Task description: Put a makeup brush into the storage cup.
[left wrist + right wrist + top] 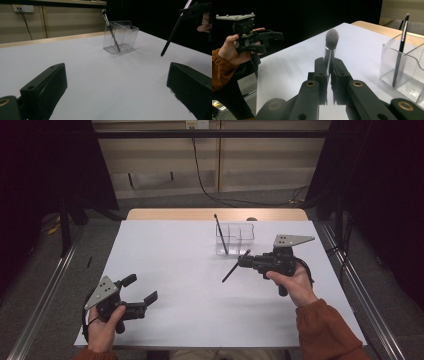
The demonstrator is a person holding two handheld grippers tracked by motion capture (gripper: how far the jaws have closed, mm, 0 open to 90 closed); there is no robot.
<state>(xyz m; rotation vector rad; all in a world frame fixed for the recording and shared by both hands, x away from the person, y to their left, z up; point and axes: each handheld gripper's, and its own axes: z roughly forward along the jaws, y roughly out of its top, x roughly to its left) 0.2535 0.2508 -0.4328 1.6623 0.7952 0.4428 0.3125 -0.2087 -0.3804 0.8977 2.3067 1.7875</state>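
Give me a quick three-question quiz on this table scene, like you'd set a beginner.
1. True or false: the right gripper is shut on a brush.
2. How many brushes already stand in the clear holder?
3. The left gripper is: A) open and holding nothing, B) shut on a brush, C) inside the holder.

Key:
1. True. In the right gripper view its jaws pinch the brush's handle, bristles past the tips.
2. One: the standing brush leans in the holder's left compartment.
3. A. Its jaws stand wide apart over the bare white table.
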